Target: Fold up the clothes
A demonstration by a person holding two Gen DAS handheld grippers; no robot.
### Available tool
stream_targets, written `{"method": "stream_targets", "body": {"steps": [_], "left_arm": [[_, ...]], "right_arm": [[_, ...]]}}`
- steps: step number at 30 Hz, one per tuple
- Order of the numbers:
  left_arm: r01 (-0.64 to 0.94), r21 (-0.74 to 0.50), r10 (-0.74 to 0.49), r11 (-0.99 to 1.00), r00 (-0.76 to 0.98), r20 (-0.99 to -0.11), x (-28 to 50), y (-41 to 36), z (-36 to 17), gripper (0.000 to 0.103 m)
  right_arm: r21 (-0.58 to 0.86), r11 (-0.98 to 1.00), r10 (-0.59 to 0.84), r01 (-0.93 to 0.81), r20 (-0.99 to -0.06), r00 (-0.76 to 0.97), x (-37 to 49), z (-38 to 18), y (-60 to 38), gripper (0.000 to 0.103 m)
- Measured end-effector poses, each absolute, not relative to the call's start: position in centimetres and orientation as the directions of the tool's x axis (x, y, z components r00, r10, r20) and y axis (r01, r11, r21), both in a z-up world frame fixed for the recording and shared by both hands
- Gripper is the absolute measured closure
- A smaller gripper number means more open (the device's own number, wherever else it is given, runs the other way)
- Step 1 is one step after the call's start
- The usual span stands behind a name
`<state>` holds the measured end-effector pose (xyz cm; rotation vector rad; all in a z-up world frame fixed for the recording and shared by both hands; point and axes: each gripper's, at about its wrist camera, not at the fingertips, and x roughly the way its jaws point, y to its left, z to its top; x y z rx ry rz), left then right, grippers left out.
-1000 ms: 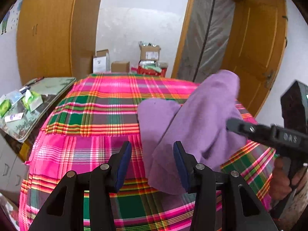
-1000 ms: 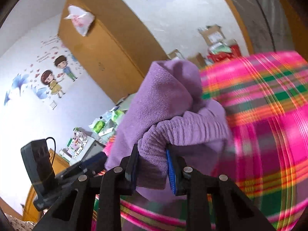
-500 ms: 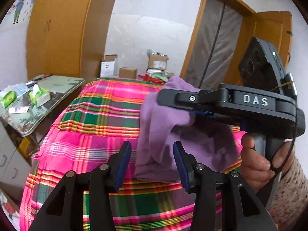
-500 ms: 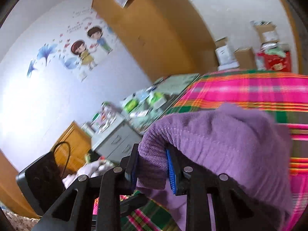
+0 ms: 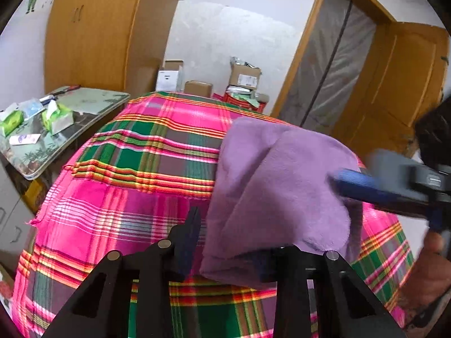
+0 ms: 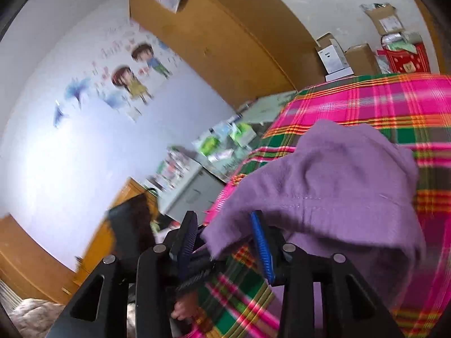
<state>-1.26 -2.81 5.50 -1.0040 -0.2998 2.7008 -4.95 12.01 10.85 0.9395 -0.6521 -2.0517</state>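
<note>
Bedroom scene: a pink-green plaid bedspread [image 5: 135, 174] is being used as the folding surface, with a wooden wardrobe [image 5: 93, 28] at 11 o'clock in the left wrist view and an open door [image 5: 406, 84] at 2 o'clock.

A purple fleece garment [image 5: 276, 180] is being laid on the bedspread, bunched, from centre out to 3 o'clock in the left view. The left gripper [image 5: 225, 242] is being closed at 6 o'clock; the near hem is draped between its jaws and over the right-hand one, but whether the pads are pressing yet cannot be told. The right gripper [image 6: 225, 242] is being opened; a hem corner is hanging between its jaws, loose, touching only the blue pad side.

Risks, as judged:
- The fold is likely being lost if the right release is finished before the left grip is secured; the soft fleece would be slumping back.
- More than one layer may be getting pinched by the left jaws, so the stack would be dragged.
- The right gripper [image 5: 394, 186] is seen blurred at 3 o'clock, close over the garment; a clash between the two tools is being risked.

Around: a side table [image 5: 93, 104] with tissue packs [image 5: 57, 117] at 9 o'clock, just beside the bed, and cardboard boxes [image 5: 243, 76] at 12 o'clock by the wall, well apart. Nothing on the bedspread is being seen in the way.
</note>
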Motion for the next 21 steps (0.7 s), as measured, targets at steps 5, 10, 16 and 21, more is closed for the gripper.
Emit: {"method": "stream_targets", "body": {"steps": [5, 10, 16, 21], "left_arm": [[-0.128, -0.301, 0.295, -0.945, -0.732, -0.614, -1.7, -3.4, 5.3, 0.085], [-0.059, -0.332, 0.26, -0.942, -0.751, -0.607, -2.0, -5.0, 5.1, 0.085], [-0.027, -0.35, 0.25, -0.936, -0.751, -0.611, -2.2, -5.7, 4.7, 0.085], [-0.047, -0.348, 0.263, -0.936, -0.75, -0.607, -2.2, -5.5, 4.6, 0.085]], "right_arm": [[0.66, -0.693, -0.673, 0.29, -0.45, -0.587, -2.9, 9.6, 17.6, 0.06], [0.588, -0.807, -0.487, 0.059, -0.605, -0.63, -2.8, 5.0, 21.0, 0.058], [0.719, -0.693, -0.612, 0.047, -0.553, -0.565, -4.1, 2.4, 21.6, 0.058], [0.685, -0.724, -0.601, 0.088, -0.561, -0.57, -4.6, 3.1, 19.6, 0.082]]}}
